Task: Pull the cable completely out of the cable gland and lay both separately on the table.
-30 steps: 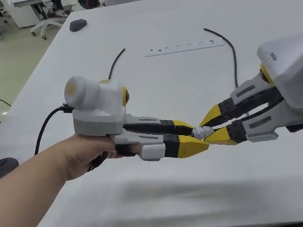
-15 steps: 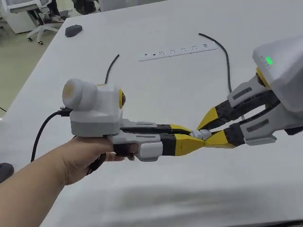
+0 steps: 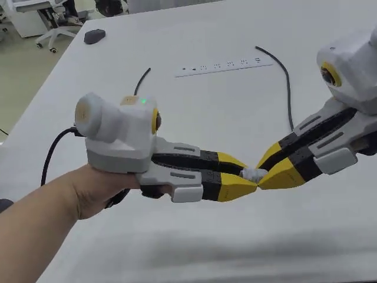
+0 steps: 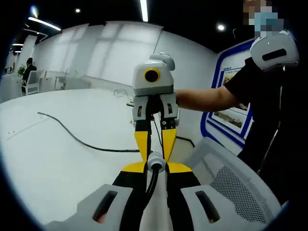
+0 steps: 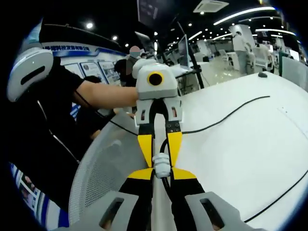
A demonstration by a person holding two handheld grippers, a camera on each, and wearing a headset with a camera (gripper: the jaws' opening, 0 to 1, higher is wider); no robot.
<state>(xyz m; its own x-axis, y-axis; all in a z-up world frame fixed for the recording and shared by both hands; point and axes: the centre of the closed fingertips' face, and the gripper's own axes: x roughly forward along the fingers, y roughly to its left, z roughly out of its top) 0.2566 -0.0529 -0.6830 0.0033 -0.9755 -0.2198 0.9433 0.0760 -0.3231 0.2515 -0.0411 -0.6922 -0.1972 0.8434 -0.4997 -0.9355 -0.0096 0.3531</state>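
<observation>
A small white cable gland [image 3: 253, 174] hangs in the air above the white table [image 3: 206, 118], between two grippers that meet tip to tip. My left gripper [image 3: 248, 177] comes in from the left, held in a hand, and is shut on the gland. My right gripper [image 3: 266, 174] comes in from the right, its tips closed against the same gland. In the left gripper view the gland [image 4: 155, 162] sits at my tips, and a black cable [image 4: 151, 182] runs back between my jaws. The right gripper view has the gland [image 5: 162, 166] with the cable [image 5: 166, 184] below it.
A white power strip [image 3: 224, 63] lies at the far side of the table, with a long black cable [image 3: 287, 82] to its right and a short one [image 3: 141, 79] to its left. A dark mouse-like object [image 3: 94, 36] sits far left. A white mesh chair [image 4: 226, 178] stands beside the table.
The right gripper's body has lifted and tilted, so it now slopes down to the gland. The meeting point has drifted slightly right. The gland stays between both sets of tips.
</observation>
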